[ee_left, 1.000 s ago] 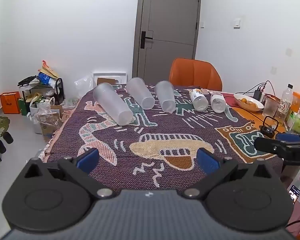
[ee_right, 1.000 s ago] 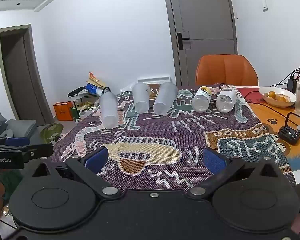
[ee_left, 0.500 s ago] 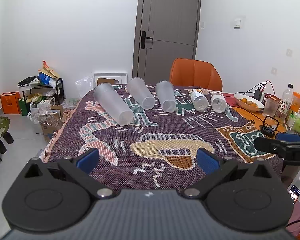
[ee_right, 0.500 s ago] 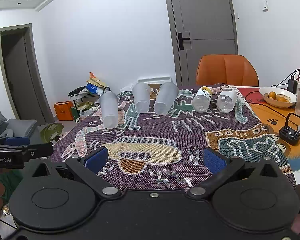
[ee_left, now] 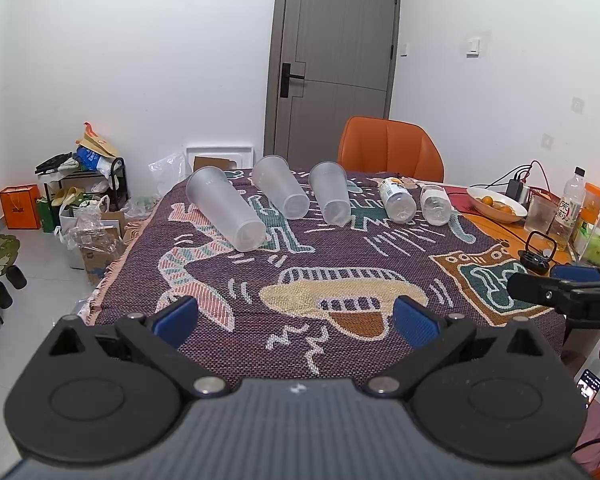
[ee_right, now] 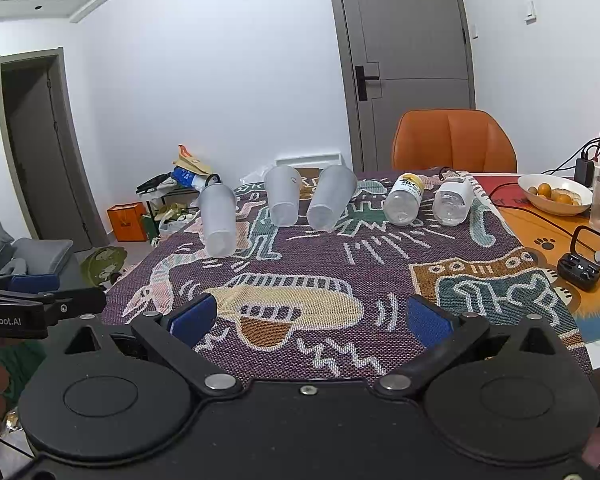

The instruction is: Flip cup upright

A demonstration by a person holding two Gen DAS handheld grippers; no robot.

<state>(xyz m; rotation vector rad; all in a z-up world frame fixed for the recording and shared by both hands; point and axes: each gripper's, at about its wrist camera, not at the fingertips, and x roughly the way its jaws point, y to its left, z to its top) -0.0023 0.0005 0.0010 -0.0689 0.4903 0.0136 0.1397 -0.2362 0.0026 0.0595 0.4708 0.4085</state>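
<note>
Three frosted translucent plastic cups (ee_left: 288, 194) lie on their sides in a row at the far end of the patterned woven blanket (ee_left: 324, 280), bases toward the cameras, long axes running roughly away from the near blanket edge; two clear plastic bottles (ee_left: 416, 202) lie right of them. Left gripper (ee_left: 296, 316) and right gripper (ee_right: 308, 316) both hang over the near blanket edge, jaws wide, empty, well short of the cups. Leftmost cup (ee_left: 226, 208) appears nearer the left gripper, likely the easier reach.

Table (ee_left: 496, 224): patterned cloth (ee_left: 340, 264), cups (ee_left: 224, 208), bottles (ee_left: 396, 200) lying.
</note>
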